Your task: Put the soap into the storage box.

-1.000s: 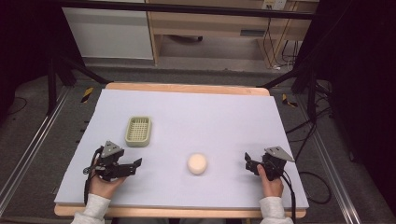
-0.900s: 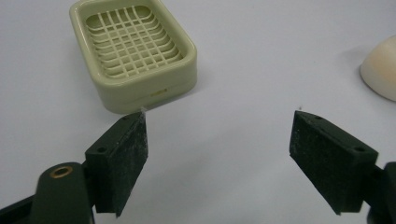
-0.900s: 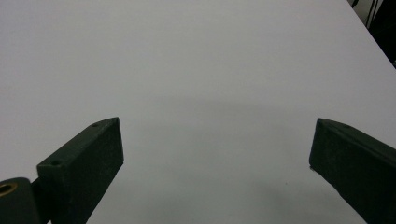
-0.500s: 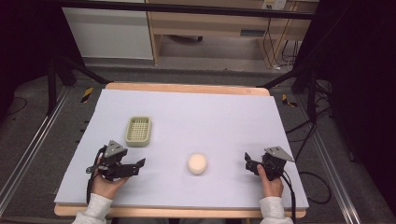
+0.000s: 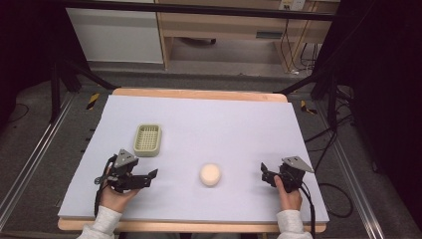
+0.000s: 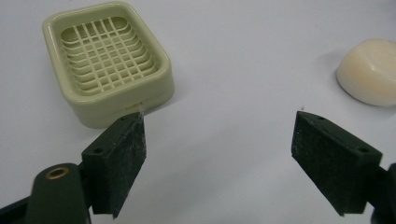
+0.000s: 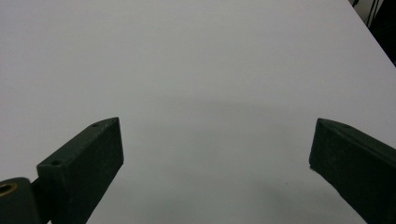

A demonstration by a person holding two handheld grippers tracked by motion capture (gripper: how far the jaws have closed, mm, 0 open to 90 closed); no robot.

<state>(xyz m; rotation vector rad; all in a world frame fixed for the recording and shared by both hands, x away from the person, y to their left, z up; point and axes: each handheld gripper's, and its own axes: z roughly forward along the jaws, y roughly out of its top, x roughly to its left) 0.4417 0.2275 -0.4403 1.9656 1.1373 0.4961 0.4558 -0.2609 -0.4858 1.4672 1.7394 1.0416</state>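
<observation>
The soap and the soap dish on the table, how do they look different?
The soap is a solid, rounded, cream-white lump; the soap dish is a pale green rectangular tray with a slotted grid floor. The soap lies nearer the table's front edge, the soap dish farther back and to the left. Both rest on the table, untouched.

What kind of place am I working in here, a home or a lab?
Most likely a lab or recording workspace: a table covered in plain white sheet, dark metal framing overhead, and loose cables on the floor beside it.
</observation>
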